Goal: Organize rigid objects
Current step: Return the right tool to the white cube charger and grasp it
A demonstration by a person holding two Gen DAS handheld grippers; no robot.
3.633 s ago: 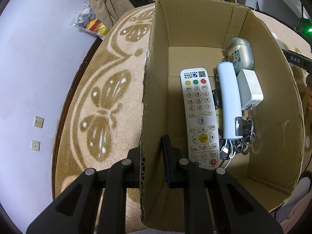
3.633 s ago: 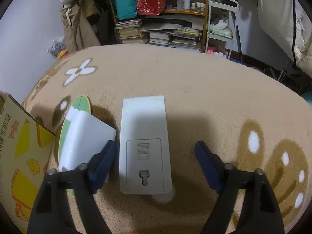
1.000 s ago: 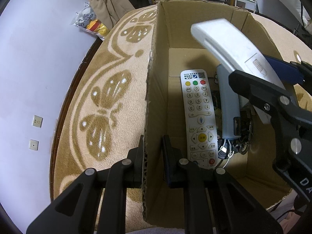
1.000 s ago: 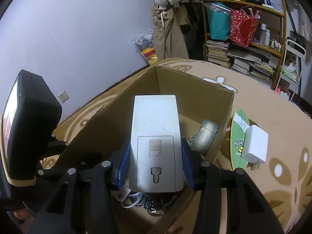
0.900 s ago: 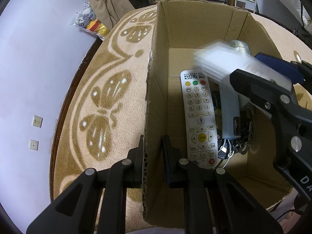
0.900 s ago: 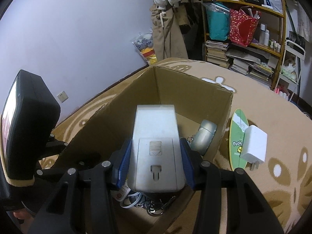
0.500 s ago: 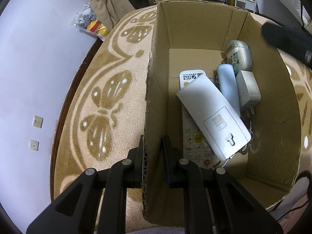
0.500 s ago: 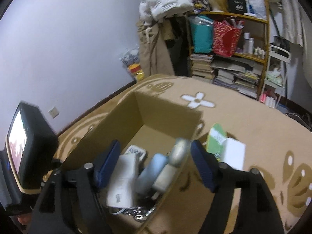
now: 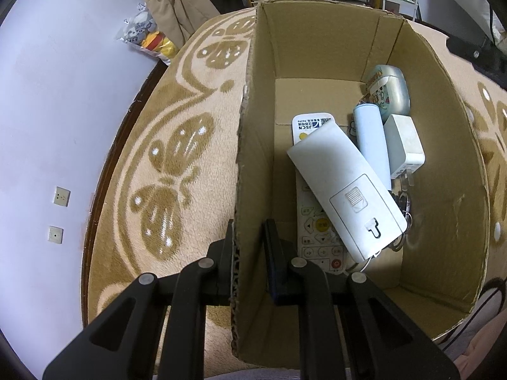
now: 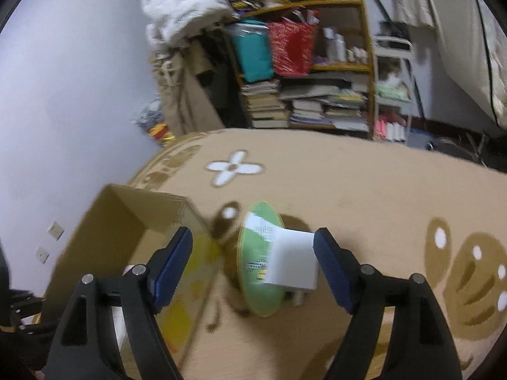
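Patterned beige carpet (image 10: 364, 190) underfoot. Left gripper (image 9: 248, 258) clamped narrow on cardboard box (image 9: 250, 158) wall; inside, white remote back-up (image 9: 345, 193), laid diagonally across keypad remote (image 9: 312, 126). Right gripper (image 10: 253, 262) spread wide, empty, aimed at white charger (image 10: 293, 261) atop green oval board (image 10: 256, 272), long axis pointing away. Box contents visible only from left view; charger and board only from right, blurred.

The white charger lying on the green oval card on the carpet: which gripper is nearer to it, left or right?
Right. The right gripper hovers open just short of the white charger on the green oval card. The left gripper is clamped on the cardboard box wall, away from it.
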